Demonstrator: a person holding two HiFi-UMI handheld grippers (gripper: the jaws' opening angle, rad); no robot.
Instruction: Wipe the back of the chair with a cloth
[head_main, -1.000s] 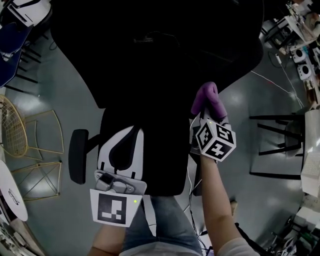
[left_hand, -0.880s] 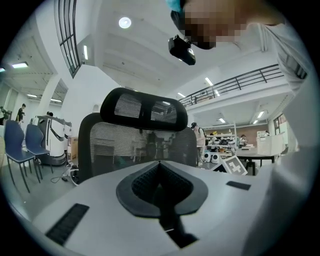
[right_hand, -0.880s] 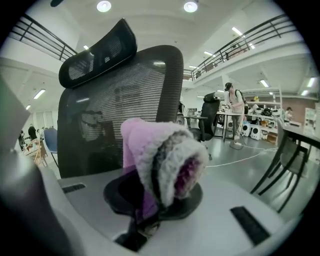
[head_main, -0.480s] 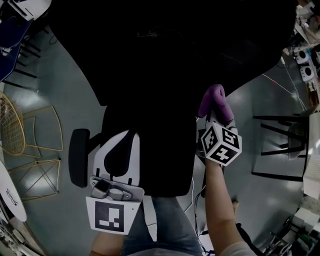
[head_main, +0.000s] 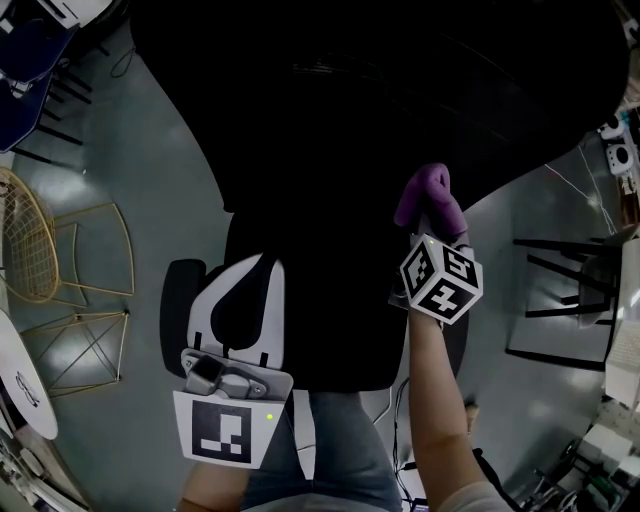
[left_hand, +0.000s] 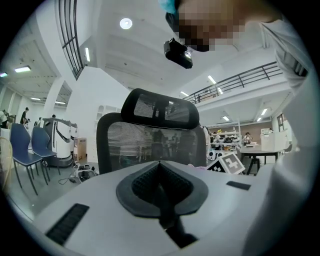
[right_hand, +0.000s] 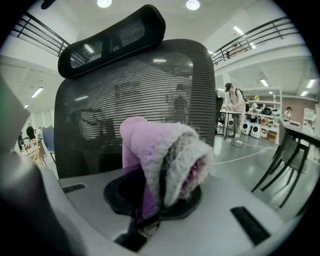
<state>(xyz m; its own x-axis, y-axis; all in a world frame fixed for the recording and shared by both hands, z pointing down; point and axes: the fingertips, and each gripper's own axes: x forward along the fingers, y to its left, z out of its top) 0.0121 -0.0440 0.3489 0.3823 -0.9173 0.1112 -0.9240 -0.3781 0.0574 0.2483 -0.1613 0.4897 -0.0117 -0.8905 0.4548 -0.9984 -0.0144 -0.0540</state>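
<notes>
Jaws on the left gripper (left_hand: 160, 190) are sitting pressed together and empty, low before the chair back (head_main: 330, 180). The right gripper (right_hand: 159, 200) is clamping a bunched purple cloth (head_main: 428, 196). The cloth is staying at the chair back's right edge, as a second ago, though the head view is now showing more chair at upper right.

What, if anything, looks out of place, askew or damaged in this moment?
Nothing stands out. The chair back stands upright and its mesh looks intact. The purple cloth is bunched in the right claw, facing it. The left claw is shut and empty.
</notes>
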